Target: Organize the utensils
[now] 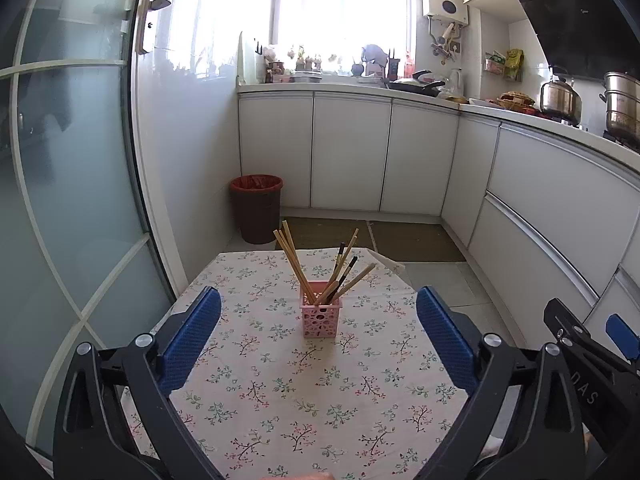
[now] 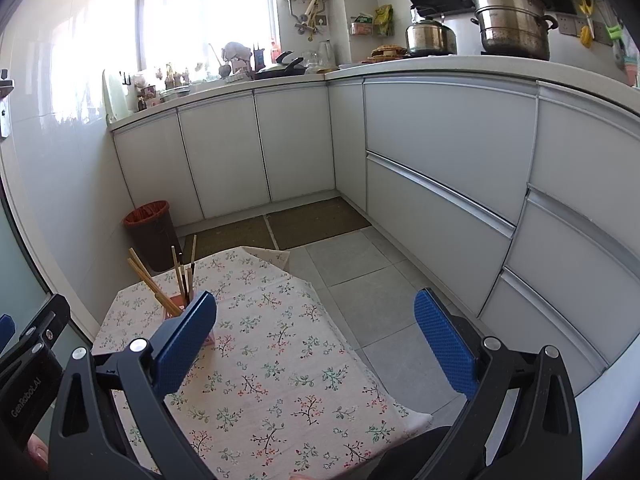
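Pink perforated plastic holder [image 1: 320, 309] of wooden chopsticks [image 1: 294, 256], straight ahead of left gripper [image 1: 319, 334].
We judge left nearer; right gripper [image 2: 316, 338] sits off to its right (both spread wide, empty); sticks lean upright.

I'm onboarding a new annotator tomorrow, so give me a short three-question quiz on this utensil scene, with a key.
1. True or false: the chopsticks stand inside the pink holder.
2. Multiple choice: what does the left gripper hold?
A. a chopstick
B. the holder
C. nothing; its fingers are spread apart
3. Fill in: in the right wrist view, the right gripper's left finger hides part of the ____.

Key: 1 true. 2 C. 3 pink holder, which sits on the floral tablecloth.
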A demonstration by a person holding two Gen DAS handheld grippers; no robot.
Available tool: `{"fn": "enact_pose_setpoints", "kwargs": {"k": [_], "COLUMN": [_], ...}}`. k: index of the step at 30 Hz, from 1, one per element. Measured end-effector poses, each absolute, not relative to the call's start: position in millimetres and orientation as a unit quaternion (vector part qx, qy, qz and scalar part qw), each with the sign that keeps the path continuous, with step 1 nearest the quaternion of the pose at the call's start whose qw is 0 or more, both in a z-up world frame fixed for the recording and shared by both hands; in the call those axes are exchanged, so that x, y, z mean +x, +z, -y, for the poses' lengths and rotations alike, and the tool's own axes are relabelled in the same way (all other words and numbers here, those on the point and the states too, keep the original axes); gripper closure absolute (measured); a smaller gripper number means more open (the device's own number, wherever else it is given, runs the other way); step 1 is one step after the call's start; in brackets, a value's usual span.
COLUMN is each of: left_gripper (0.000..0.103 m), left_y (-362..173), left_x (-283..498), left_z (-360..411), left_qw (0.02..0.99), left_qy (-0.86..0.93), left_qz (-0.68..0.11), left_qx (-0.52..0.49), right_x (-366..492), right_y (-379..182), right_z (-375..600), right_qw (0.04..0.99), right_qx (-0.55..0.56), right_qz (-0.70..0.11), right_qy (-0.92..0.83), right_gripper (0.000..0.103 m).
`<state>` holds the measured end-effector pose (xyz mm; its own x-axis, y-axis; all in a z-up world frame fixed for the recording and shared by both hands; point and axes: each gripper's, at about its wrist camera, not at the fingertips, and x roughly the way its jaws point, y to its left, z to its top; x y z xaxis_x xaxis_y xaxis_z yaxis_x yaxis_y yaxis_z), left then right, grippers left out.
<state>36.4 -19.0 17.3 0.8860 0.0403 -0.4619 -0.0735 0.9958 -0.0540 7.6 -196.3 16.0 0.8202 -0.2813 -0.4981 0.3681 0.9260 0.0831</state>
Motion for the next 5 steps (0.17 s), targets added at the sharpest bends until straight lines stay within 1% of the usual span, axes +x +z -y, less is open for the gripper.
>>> {"fn": "enact_pose_setpoints", "kwargs": {"k": [5], "left_gripper": [0.007], "left_y": [15.0], "left_x": [37.1], "left_z": [17.0], "left_qw": [0.969], "left_qy": [0.031], "left_qz": [-0.242], "left_qx": [-0.041], "right_x": [7.2], "right_y": [16.7], "right_z": [197.7], "right_qw": [0.950], "right_qx": [0.089], "right_qz": [-0.246], "right_qy": [-0.171], "right_gripper": [0.006]}}
